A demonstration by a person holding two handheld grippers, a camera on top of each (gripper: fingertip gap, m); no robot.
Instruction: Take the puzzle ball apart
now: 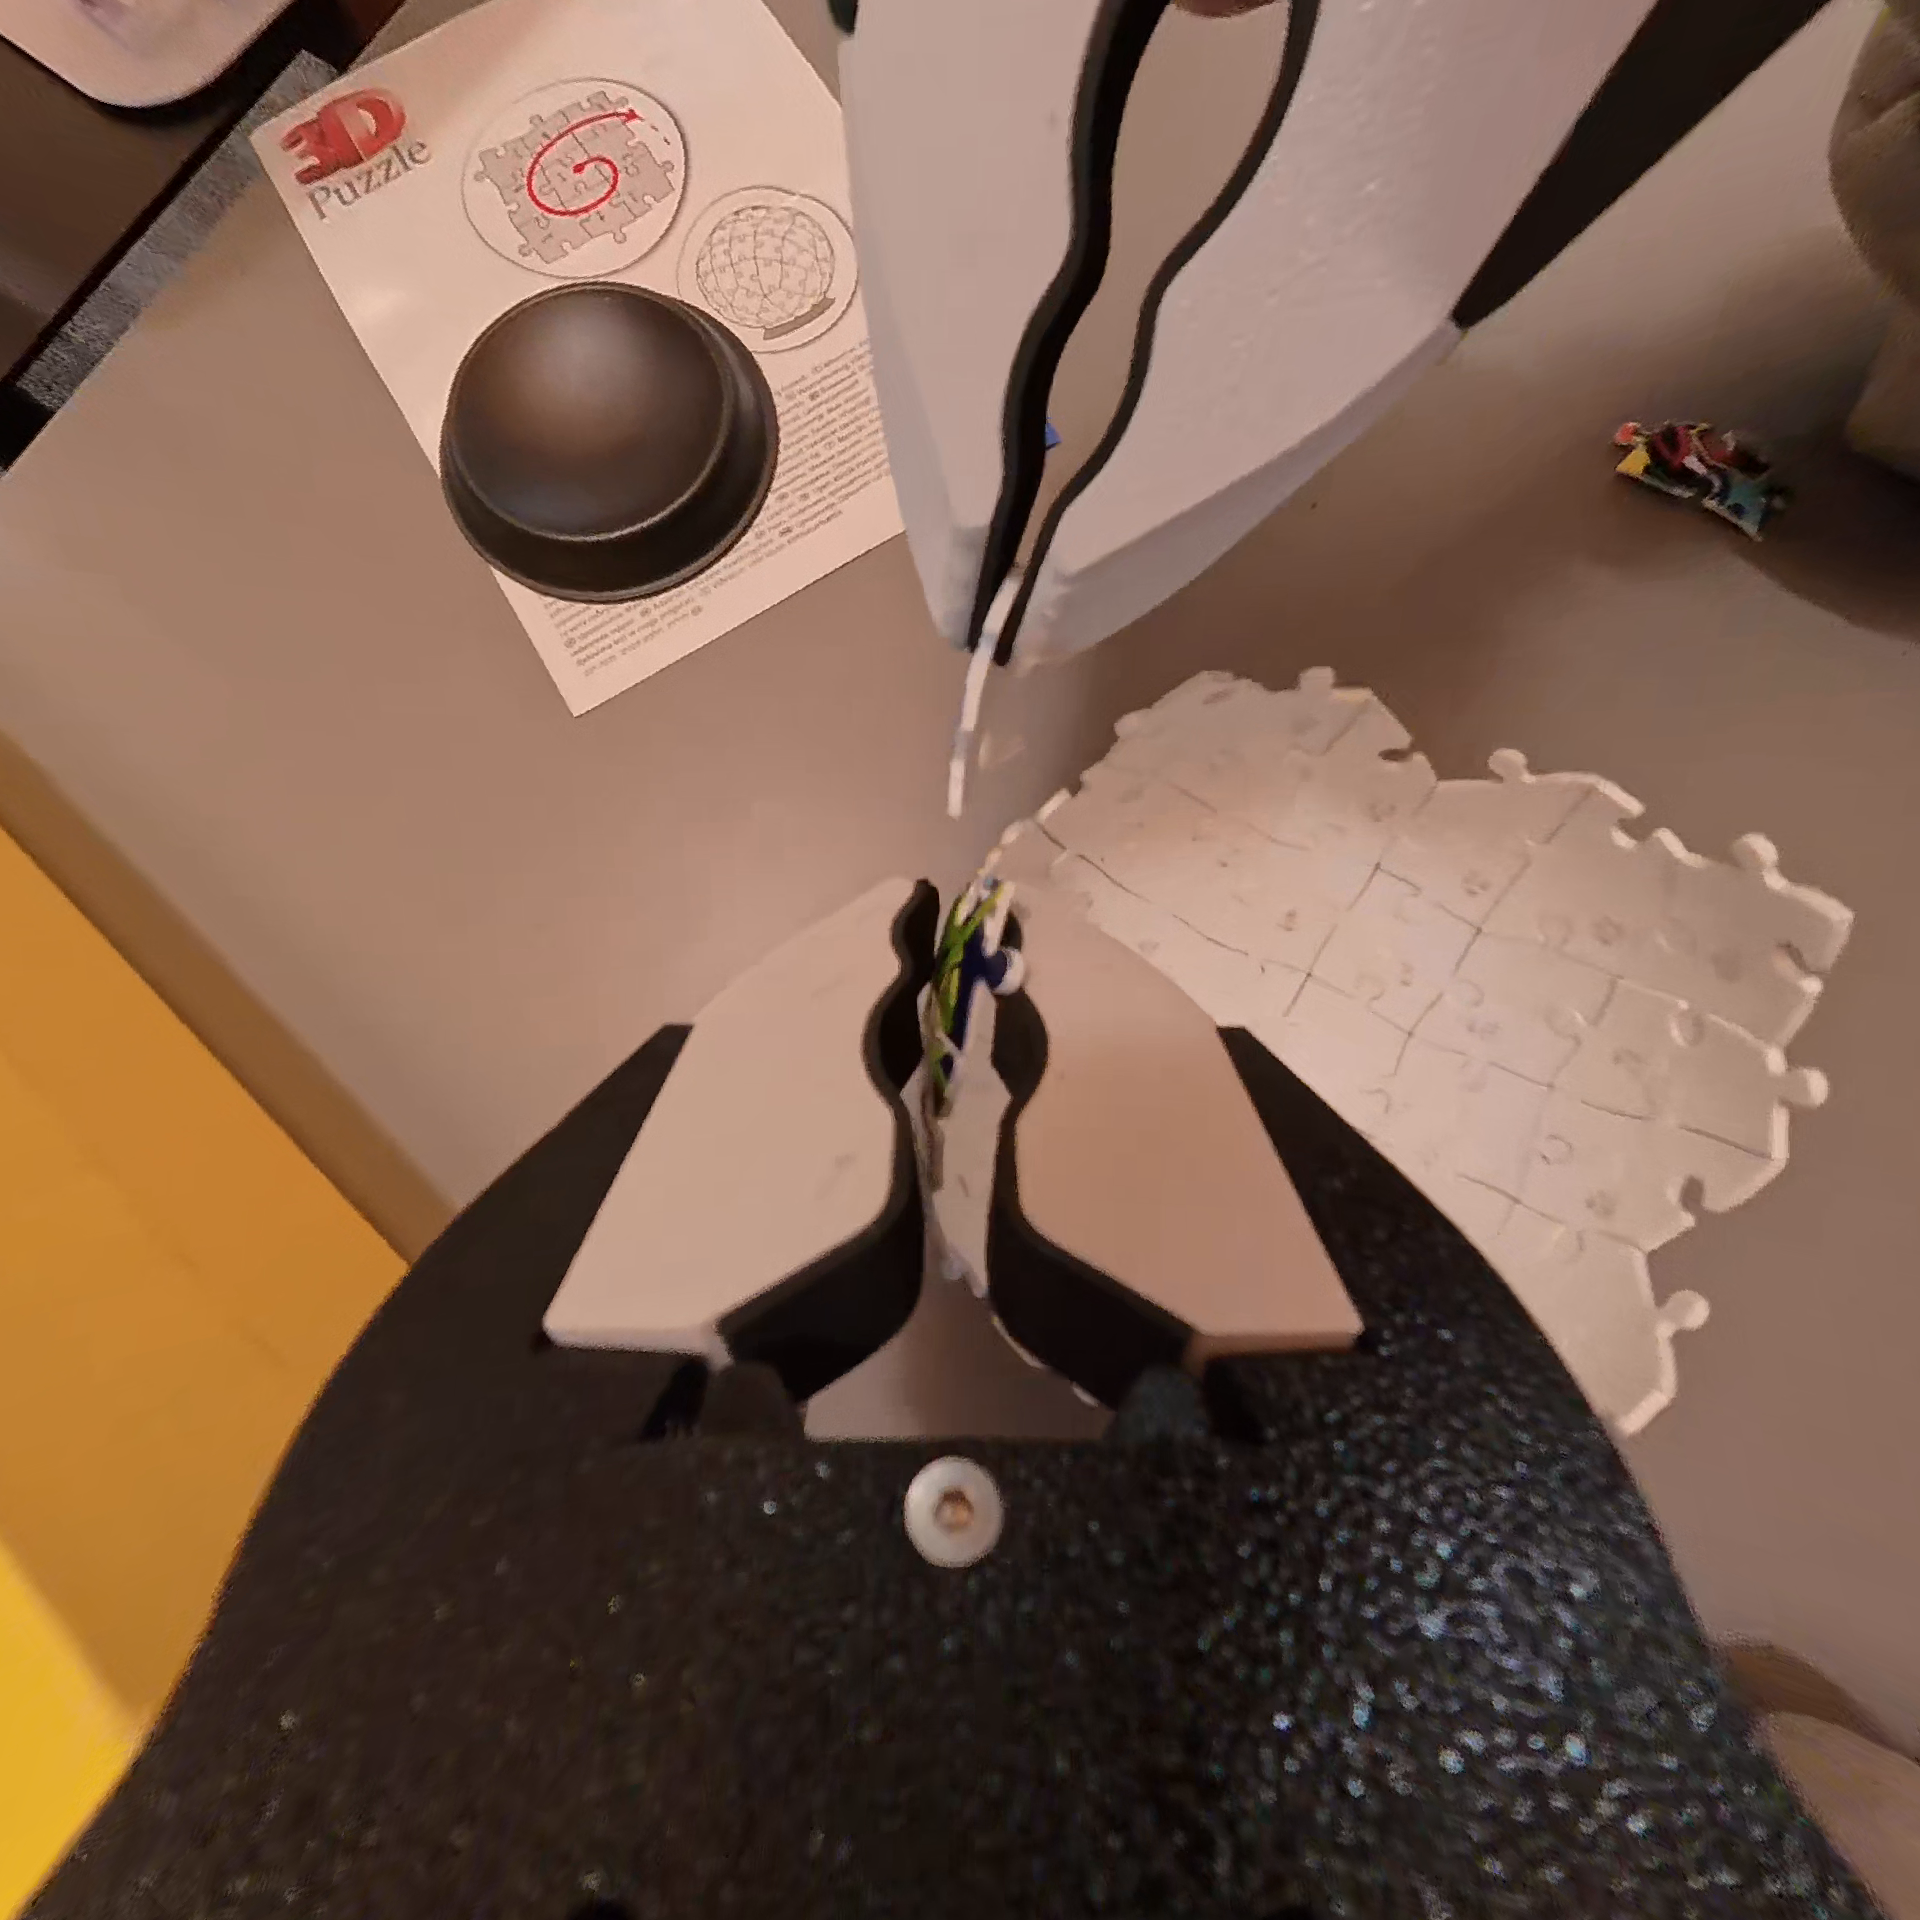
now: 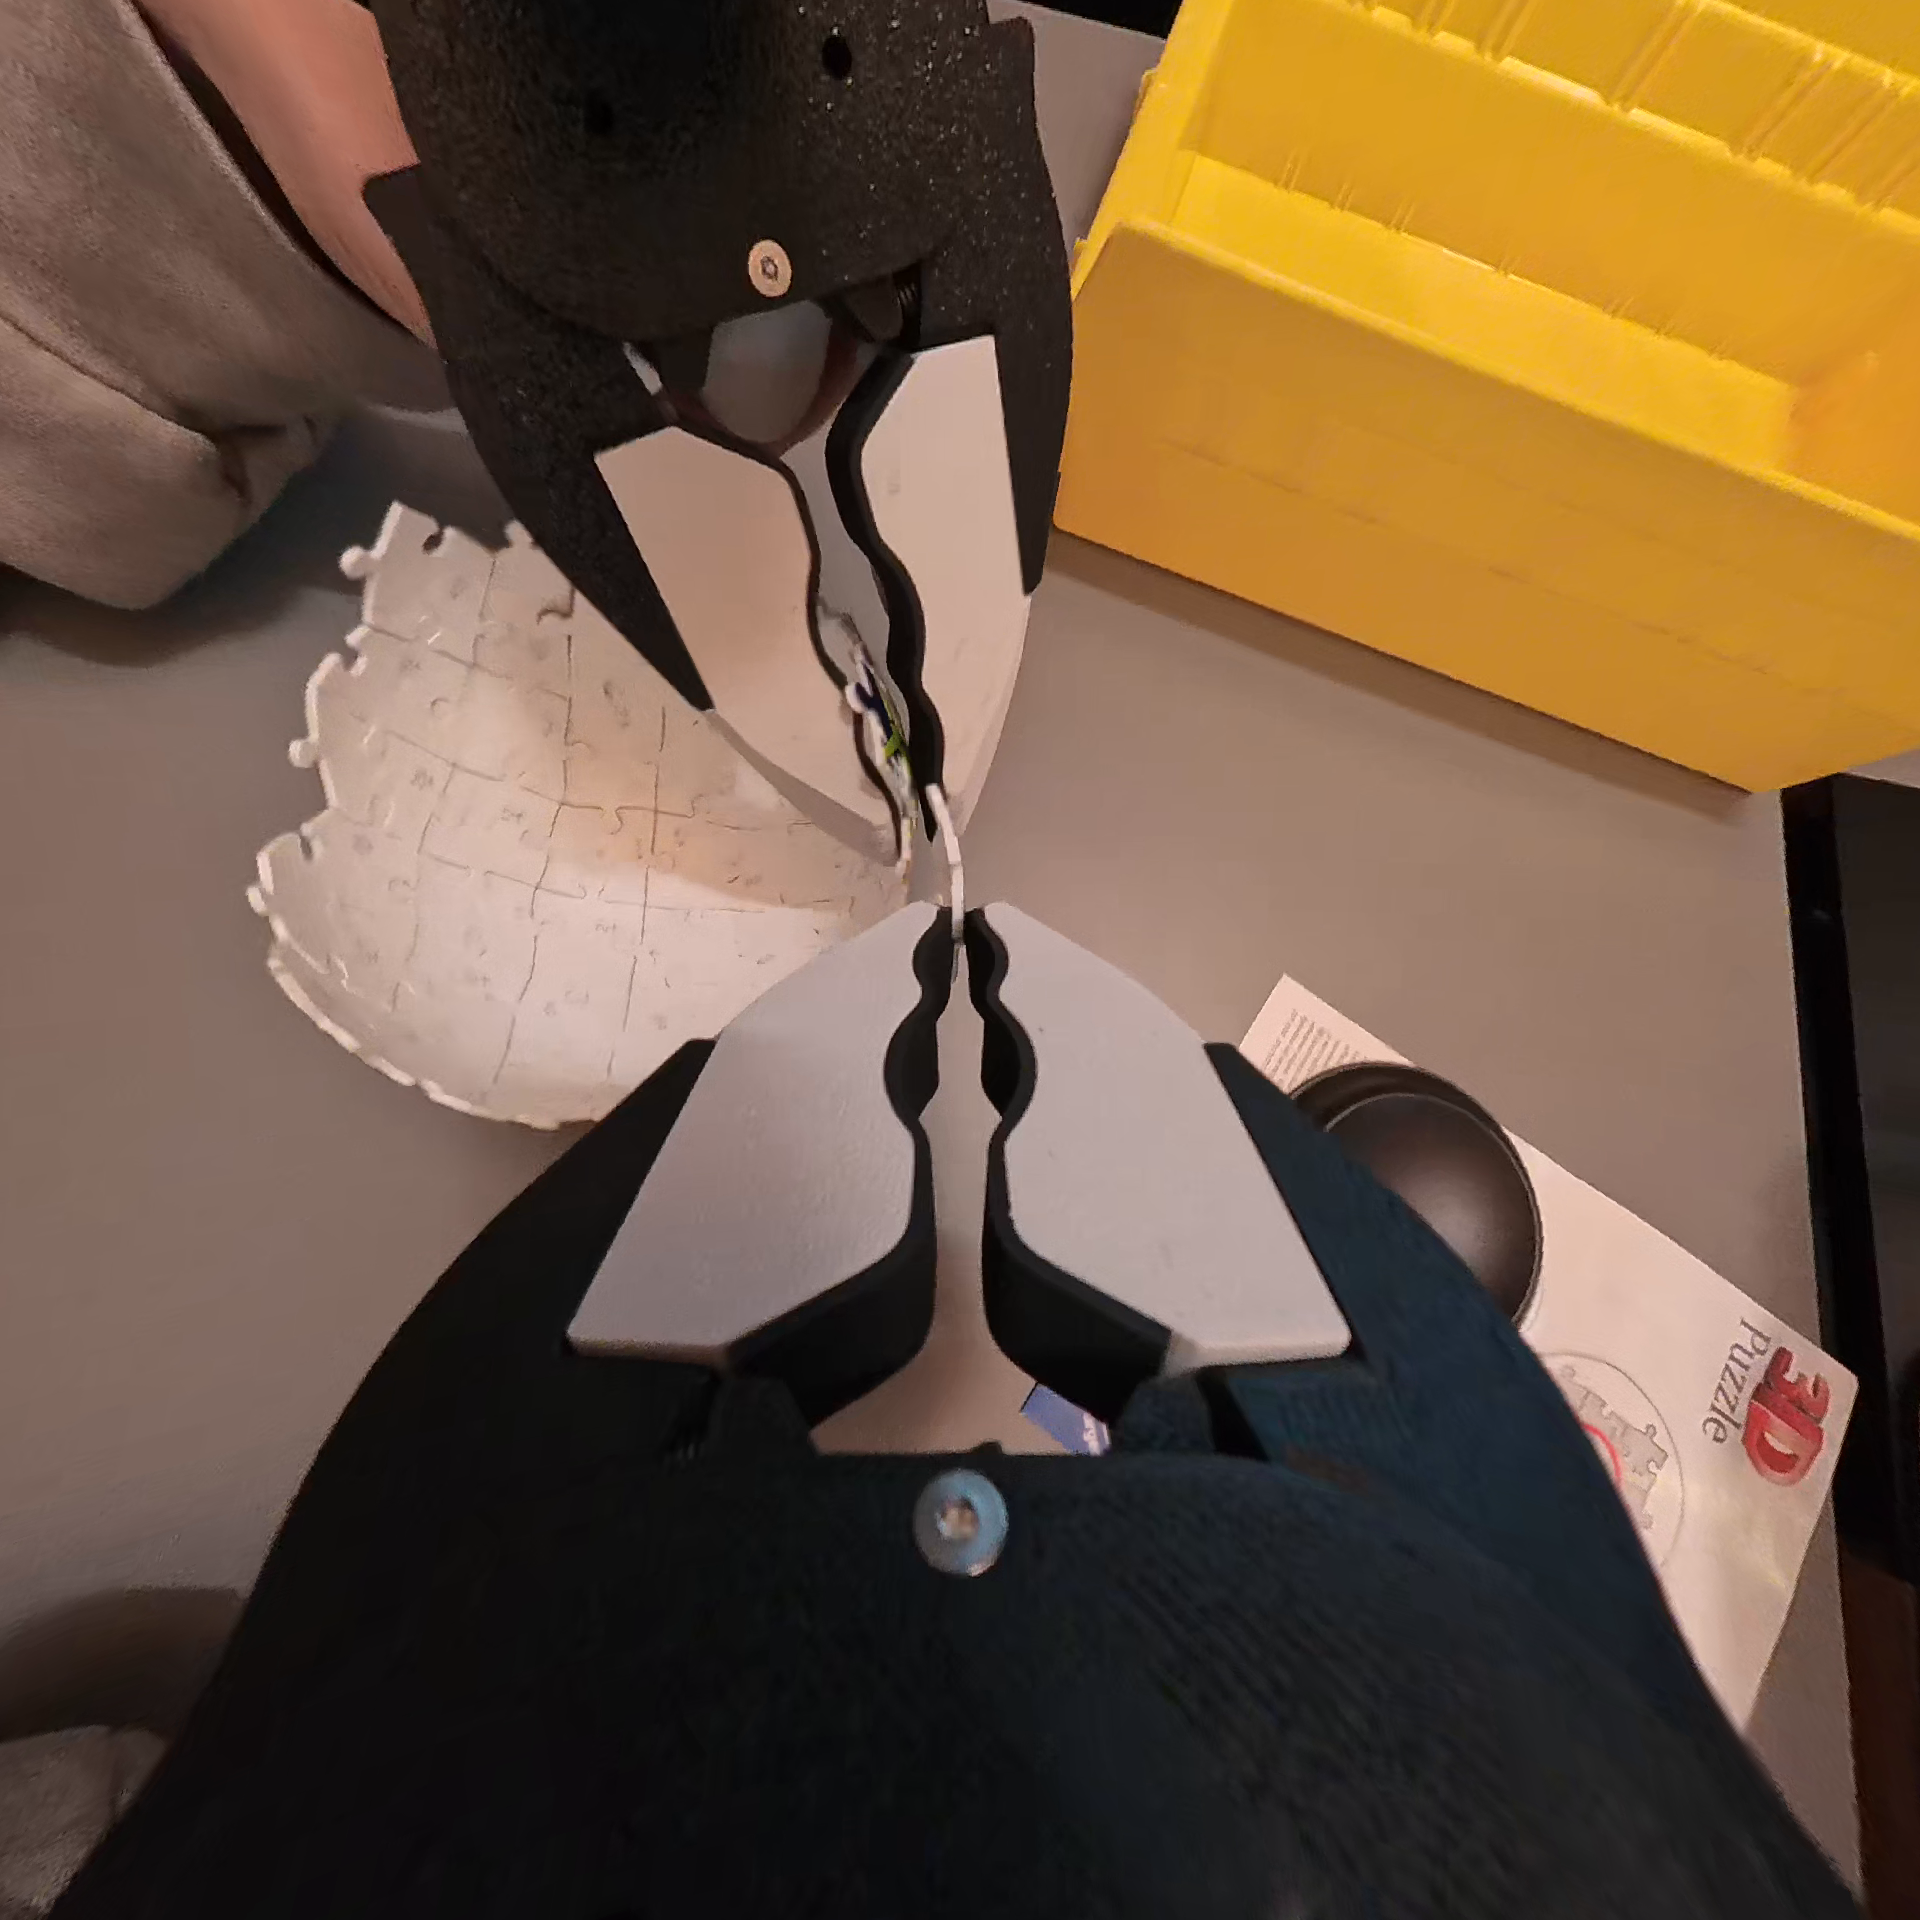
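My left gripper [image 1: 966, 914] is shut on a small cluster of puzzle pieces [image 1: 961, 997], seen edge-on with green and blue print. My right gripper [image 1: 987, 644] comes in from the top and is shut on a white curved puzzle piece [image 1: 966, 738] that hangs from its tips. The two held pieces are end to end, with a small gap in the left wrist view. In the right wrist view my right gripper [image 2: 958, 920] pinches that piece [image 2: 951, 862] just below the left gripper [image 2: 914, 831]. The rest of the puzzle ball, an open shell [image 1: 1455, 987] with its white inside up, lies on the grey table [image 2: 499, 852].
A printed instruction sheet [image 1: 623, 187] lies at the far left with a black round stand [image 1: 608, 442] on it. Loose coloured pieces [image 1: 1694, 473] lie at the far right. A yellow bin [image 2: 1507, 364] stands beside the work area. A person's sleeve [image 2: 135, 312] is behind the shell. The tips of one gripper are about 5 cm away from the tips of the other.
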